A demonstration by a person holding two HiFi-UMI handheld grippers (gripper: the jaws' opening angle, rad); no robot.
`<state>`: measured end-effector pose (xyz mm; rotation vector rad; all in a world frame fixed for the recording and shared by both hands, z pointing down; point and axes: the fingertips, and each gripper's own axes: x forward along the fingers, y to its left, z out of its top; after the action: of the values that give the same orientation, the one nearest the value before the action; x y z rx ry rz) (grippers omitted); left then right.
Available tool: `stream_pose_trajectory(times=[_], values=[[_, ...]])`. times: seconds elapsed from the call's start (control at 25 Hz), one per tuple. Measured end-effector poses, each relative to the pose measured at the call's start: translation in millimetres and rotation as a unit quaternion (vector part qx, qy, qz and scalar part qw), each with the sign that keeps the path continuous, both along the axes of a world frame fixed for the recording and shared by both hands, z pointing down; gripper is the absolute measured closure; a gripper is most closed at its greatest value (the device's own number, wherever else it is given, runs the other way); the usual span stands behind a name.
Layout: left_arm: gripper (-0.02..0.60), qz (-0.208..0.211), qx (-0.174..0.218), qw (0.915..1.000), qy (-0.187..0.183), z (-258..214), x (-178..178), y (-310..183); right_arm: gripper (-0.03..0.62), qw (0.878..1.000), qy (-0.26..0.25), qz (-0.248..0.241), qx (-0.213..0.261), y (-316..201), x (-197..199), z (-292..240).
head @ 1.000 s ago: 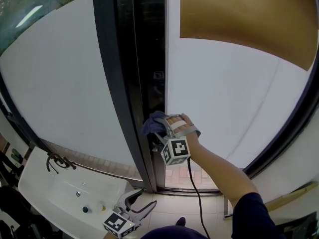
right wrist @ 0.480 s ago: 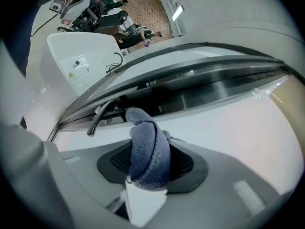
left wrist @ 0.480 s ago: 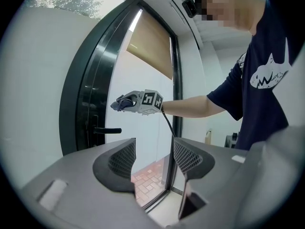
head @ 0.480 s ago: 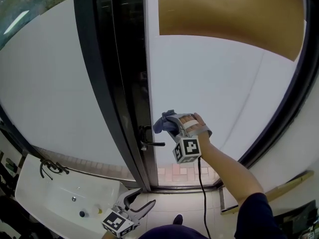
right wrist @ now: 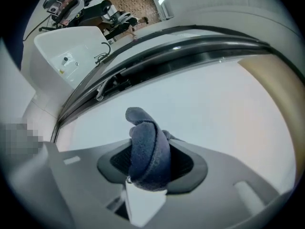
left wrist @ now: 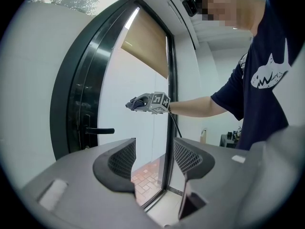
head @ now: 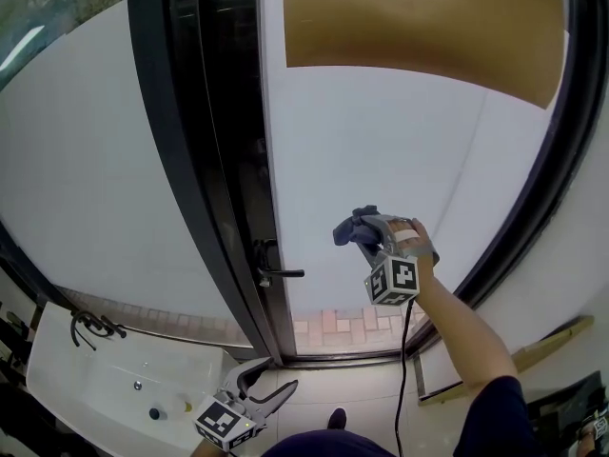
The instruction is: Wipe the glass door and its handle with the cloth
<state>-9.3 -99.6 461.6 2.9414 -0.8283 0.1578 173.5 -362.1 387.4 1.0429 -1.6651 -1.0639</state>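
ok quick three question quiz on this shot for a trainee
1. The right gripper holds: a) a yellow sponge b) a blue-grey fleece cloth c) nothing?
2. True or false: the cloth is wrapped round the black lever door handle.
3. How do the left gripper's jaws stand?
Key: 1 b. 2 false, it is by the frosted glass door, right of the handle in the head view. 3 apart, nothing between them.

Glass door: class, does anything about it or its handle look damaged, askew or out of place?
Nothing stands out. The glass door shows no visible crack, its handle sits level, and the cloth is held bunched in the right tool.
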Motion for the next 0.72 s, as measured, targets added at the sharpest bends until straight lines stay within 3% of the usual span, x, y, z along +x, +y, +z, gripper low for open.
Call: stream_pose_trajectory(times=[0.2, 0.32, 0.48, 0.72], values=[[0.335, 0.001, 0.001, 1.0000, -0.002, 0.4, 0.2, -0.1, 0.418, 0.999, -0.014, 0.034, 0.000, 1.7, 33.5, -2.0], [0.336, -0.003, 0.002, 1.0000, -0.001, -0.5, -1.9, 0.6, 0.418, 0.998, -0.040, 0.039, 0.005, 6.1, 33.7, -8.4], [0.336, -0.013, 0.003, 0.9999, 0.002, 0.2, -9.6, 0.4, 0.419, 0.997, -0.071, -0.011, 0.000, 14.3, -11.0, -16.3], [0.336, -0.038, 0.001, 0.9993, 0.004, -5.3, -23.5, 1.2, 0.419, 0.994, -0.052, -0.092, -0.012, 7.4, -111.1, -4.2]])
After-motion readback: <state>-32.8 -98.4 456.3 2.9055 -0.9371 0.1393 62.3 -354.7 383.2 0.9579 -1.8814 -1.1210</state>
